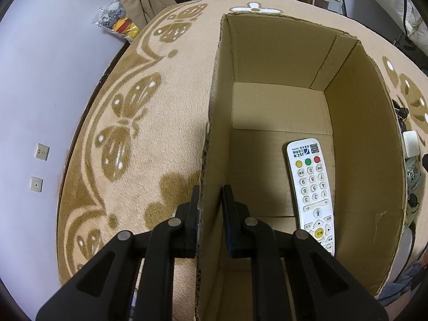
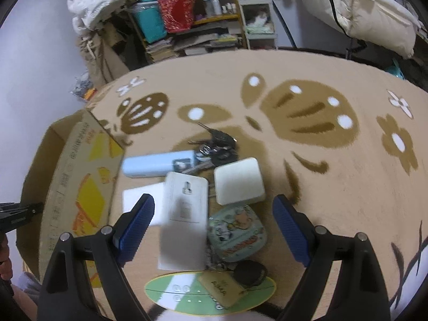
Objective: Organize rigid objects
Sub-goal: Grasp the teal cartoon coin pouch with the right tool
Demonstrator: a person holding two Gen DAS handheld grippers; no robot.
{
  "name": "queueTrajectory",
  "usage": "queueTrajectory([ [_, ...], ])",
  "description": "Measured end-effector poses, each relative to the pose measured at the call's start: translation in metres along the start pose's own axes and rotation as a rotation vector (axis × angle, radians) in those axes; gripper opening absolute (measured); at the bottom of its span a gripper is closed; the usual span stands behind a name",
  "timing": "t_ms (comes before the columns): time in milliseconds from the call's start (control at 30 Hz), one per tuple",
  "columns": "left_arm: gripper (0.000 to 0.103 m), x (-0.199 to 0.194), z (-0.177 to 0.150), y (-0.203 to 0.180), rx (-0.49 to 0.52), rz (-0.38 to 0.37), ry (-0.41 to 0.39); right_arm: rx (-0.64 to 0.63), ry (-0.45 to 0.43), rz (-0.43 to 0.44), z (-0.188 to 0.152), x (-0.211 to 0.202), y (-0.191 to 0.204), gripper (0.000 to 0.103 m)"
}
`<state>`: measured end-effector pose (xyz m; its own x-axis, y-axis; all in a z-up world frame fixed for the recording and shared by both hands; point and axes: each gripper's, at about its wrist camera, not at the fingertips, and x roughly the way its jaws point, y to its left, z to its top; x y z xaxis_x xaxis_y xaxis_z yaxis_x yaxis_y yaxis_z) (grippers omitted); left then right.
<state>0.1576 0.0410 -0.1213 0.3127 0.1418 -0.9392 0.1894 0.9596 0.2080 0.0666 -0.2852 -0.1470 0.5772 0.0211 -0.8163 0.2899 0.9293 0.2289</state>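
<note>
An open cardboard box (image 1: pixel 355 139) stands on the patterned rug, with a white remote control (image 1: pixel 311 187) lying on its floor along the right wall. My left gripper (image 1: pixel 211 206) is shut on the box's left wall, one finger outside and one inside. In the right wrist view the box (image 2: pixel 67 176) is at the left. My right gripper (image 2: pixel 213 199) hangs open above a pile: a white flat carton (image 2: pixel 187 203), a white square case (image 2: pixel 238 180), a light blue case (image 2: pixel 157 164), a bunch of keys (image 2: pixel 216 147) and a cartoon tin (image 2: pixel 236 232).
A beige rug (image 2: pixel 334 187) with brown butterfly and flower shapes covers the surface. A green-rimmed oval plaque (image 2: pixel 174 289), a yellow tag (image 2: pixel 222 287) and a dark round fob (image 2: pixel 250 270) lie close to me. Shelves and clutter stand beyond the rug's far edge.
</note>
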Motion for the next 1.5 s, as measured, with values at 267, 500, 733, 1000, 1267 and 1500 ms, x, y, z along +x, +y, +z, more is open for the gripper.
queueTrajectory([
  [267, 0.014, -0.001, 0.0, 0.0, -0.002, 0.003, -0.001, 0.04, 0.031, -0.028, -0.011, 0.015, -0.017, 0.089],
  [500, 0.015, -0.001, 0.0, 0.0, -0.003, 0.003, 0.0, 0.001, 0.093, -0.079, -0.022, 0.032, -0.013, 0.087],
  [733, 0.015, -0.001, -0.001, 0.0, 0.0, 0.009, 0.0, -0.013, 0.111, -0.099, -0.026, 0.036, -0.013, 0.08],
  [1000, 0.015, -0.001, -0.001, 0.0, 0.001, 0.011, 0.0, -0.032, 0.11, -0.128, -0.028, 0.034, -0.01, 0.076],
  [1267, 0.016, -0.002, -0.001, 0.001, 0.004, 0.02, 0.0, -0.032, 0.128, -0.171, -0.031, 0.035, -0.012, 0.076],
  [1500, 0.016, -0.002, -0.001, 0.001, 0.002, 0.02, 0.002, -0.053, 0.117, -0.202, -0.029, 0.039, -0.008, 0.066],
])
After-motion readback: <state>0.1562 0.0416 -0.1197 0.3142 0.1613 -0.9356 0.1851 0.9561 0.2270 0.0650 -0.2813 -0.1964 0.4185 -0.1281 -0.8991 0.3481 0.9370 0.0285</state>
